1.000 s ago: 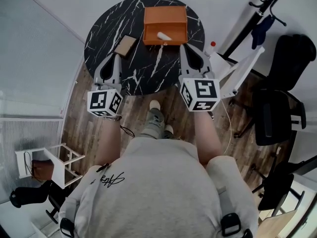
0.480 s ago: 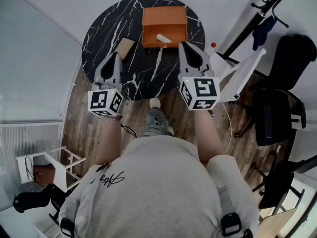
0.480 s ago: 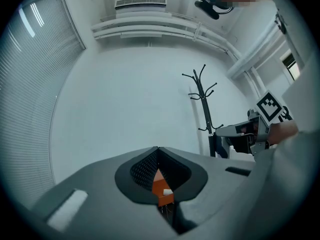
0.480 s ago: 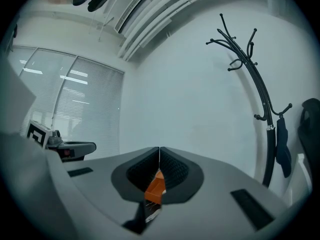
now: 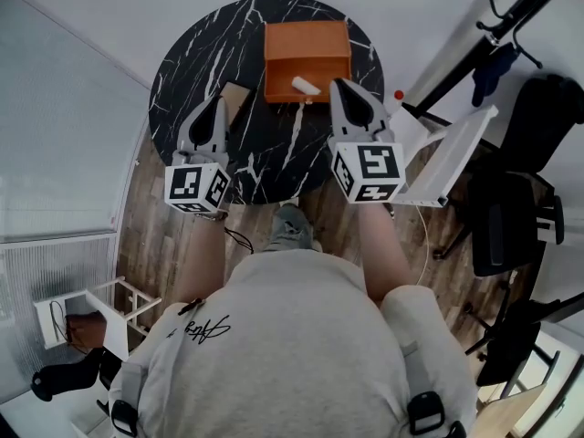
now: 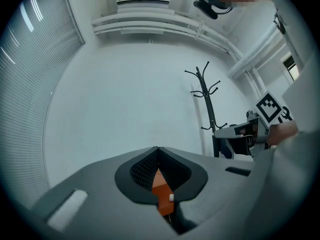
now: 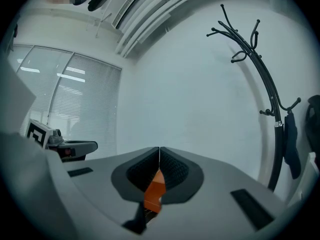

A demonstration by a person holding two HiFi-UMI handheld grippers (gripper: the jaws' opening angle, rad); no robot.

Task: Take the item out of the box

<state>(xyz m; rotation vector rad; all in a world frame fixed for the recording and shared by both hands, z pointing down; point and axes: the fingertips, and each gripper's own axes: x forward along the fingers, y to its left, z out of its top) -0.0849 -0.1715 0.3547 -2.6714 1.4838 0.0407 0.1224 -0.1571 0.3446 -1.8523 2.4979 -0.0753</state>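
The item (image 5: 306, 85), a small white piece, lies in the near part of the orange box (image 5: 307, 39), close to its near edge; its long axis runs slantwise, from far-left to near-right; nothing else shows in the box, which is open on top. The box stands on the far side of the round black table (image 5: 196, 53).

The right gripper (image 5: 339, 86) is the nearer one; its tips are just beside the box's near right corner, so the item lies just to their left; its jaws are pressed together with nothing between them, and the orange of the box shows only through the gap below the tips.

The left gripper (image 5: 219, 106) is well apart from the box, to the left, near a flat tan piece (image 5: 235, 99) lying on the table; its jaws too meet at the tips and hold nothing.

As I judge it, the right gripper must spread its jaws and come in across the item's short width before any lift; the box's near edge leaves little room.
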